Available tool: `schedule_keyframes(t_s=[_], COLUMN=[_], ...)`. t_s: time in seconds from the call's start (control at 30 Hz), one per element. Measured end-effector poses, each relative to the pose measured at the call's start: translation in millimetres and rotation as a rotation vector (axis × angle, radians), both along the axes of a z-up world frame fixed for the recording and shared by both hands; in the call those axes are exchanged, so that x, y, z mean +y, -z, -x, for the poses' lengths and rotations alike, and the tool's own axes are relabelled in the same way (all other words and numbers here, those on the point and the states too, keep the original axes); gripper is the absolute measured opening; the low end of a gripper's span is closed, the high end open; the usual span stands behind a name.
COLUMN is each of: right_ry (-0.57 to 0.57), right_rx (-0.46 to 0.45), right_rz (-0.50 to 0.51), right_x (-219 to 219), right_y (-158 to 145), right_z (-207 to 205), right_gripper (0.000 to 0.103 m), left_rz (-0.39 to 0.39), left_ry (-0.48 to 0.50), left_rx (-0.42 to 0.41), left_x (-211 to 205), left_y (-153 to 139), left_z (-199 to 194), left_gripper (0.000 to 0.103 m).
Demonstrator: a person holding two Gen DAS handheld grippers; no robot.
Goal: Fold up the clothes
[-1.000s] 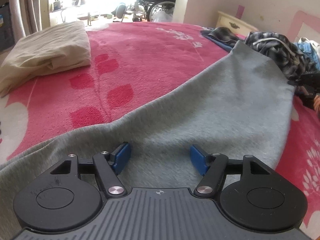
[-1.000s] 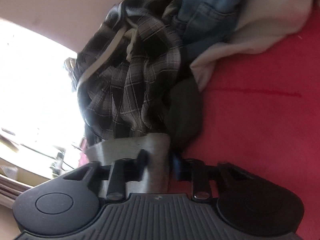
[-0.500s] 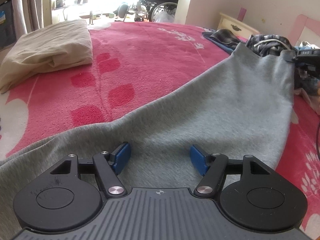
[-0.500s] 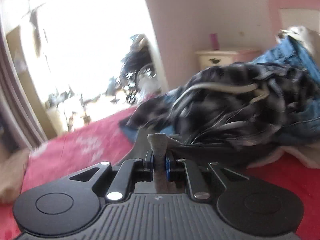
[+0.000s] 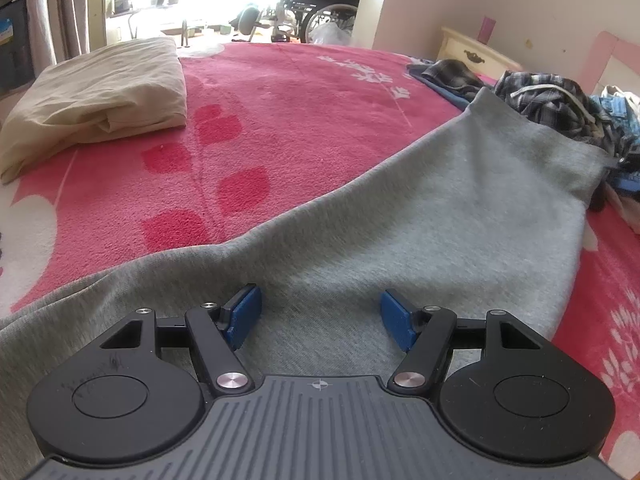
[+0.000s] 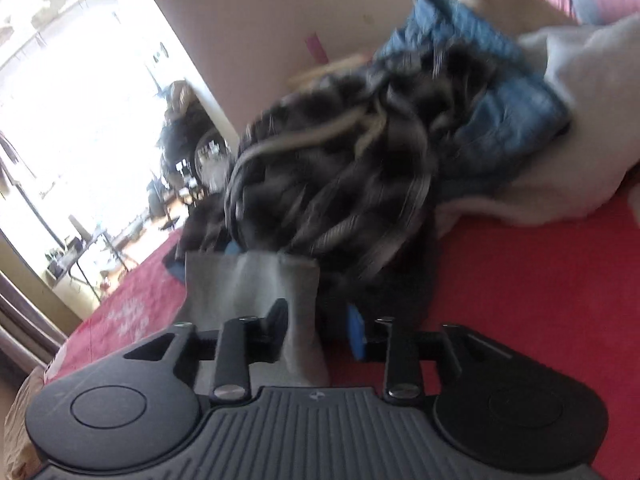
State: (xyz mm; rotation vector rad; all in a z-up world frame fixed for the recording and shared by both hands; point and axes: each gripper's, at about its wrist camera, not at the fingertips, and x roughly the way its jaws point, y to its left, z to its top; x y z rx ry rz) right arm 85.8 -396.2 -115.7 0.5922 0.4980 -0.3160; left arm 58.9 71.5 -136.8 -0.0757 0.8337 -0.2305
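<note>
Grey garment: I see the grey garment (image 5: 420, 216) spread flat across the pink blanket (image 5: 280, 120) on the bed, running from my left gripper out to the pile of clothes at the far right.
Left gripper: my left gripper (image 5: 320, 314) sits low over the near part of the grey cloth, jaws standing wide apart, blue pads (image 5: 244, 314) clear of any fold, nothing pinched.
Right gripper: my right gripper (image 6: 318, 330) has just been opening; a corner of the grey garment (image 6: 256, 284) lies between the jaws against the left one, the right pad stands apart from it, so the cloth is let go.
Clothes pile: a dark plaid garment (image 6: 332, 184), jeans (image 6: 500, 112) and a white piece (image 6: 580, 120) are heaped just beyond the grey corner; this view is blurred.
Folded cloth: a beige folded cloth (image 5: 100, 100) rests on the blanket at far left, well apart from the grey garment.
</note>
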Motion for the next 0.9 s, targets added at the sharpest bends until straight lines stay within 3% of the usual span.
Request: schedule_keyframes(t_s=[0.27,0.33,0.4,0.47,0.53,0.63,0.73,0.83,0.9], right_ry=[-0.027,-0.063,-0.102,-0.151,-0.210,-0.347,-0.557,-0.807,-0.900], right_rx=[-0.025,-0.022,-0.018,-0.021,-0.032,-0.062,-0.097,-0.078,-0.051], right_rz=[0.098,0.163,0.247,0.324,0.391,0.451,0.524,0.570,0.605], right_x=[2.1,11.5,24.2,39.6,57.9,95.8,145.5,188.1,204.5], right_y=[-12.9,-15.3,-18.8,-22.0,-24.8,-28.6,-27.9,-15.3,-5.8], right_z=[-17.5,-22.8,-27.4,-31.0,-33.6,-31.8,-18.8,-2.3,7.7], right_gripper=[0.040,0.035,0.013,0.006,0.005,0.005,0.005,0.005,0.007], left_rz=[-0.002,-0.001,-0.001,-0.001,-0.002,-0.002,-0.004,-0.006,-0.006], left_ry=[0.000,-0.001,-0.001,-0.001,0.000,0.000,-0.001,0.000,0.001], left_rx=[-0.002,-0.003,-0.005,-0.007,-0.008,-0.011,-0.013,-0.015,-0.014], left_x=[-0.3,-0.1,0.0,-0.1,-0.2,-0.4,-1.0,-1.5,-1.1], left_y=[0.1,0.4,0.7,1.0,1.4,1.8,1.9,1.9,1.8], left_z=[0.0,0.3,0.5,0.8,1.0,1.6,1.5,1.8,1.7], left_gripper=[0.067,0.067,0.067,0.068,0.068,0.068,0.068,0.069,0.069])
